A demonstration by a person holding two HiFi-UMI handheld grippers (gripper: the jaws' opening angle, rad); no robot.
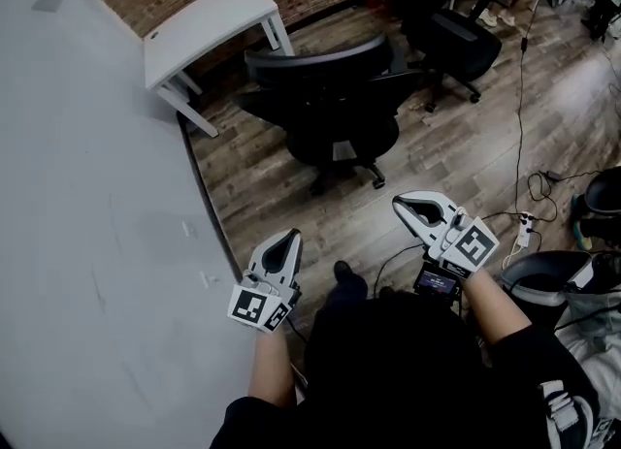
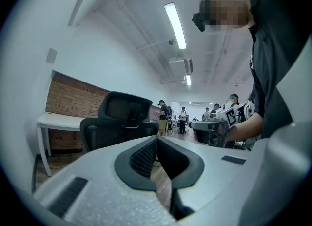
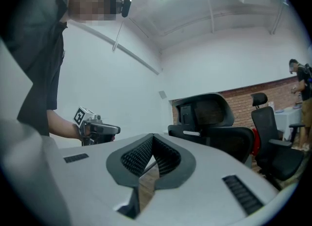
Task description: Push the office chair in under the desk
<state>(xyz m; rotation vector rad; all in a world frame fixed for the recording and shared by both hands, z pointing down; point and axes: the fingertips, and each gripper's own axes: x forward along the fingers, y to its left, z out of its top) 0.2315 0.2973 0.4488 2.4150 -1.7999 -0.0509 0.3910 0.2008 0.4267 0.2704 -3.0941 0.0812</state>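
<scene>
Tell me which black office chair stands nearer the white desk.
The office chair mid-frame in the head view, right beside the white desk; the other chair stands farther right.

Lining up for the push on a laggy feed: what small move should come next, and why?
Probably carry both grippers forward to the back of the office chair. The left gripper and right gripper are shut and empty, bare floor lies between them and the office chair, and it is not yet under the desk.
</scene>
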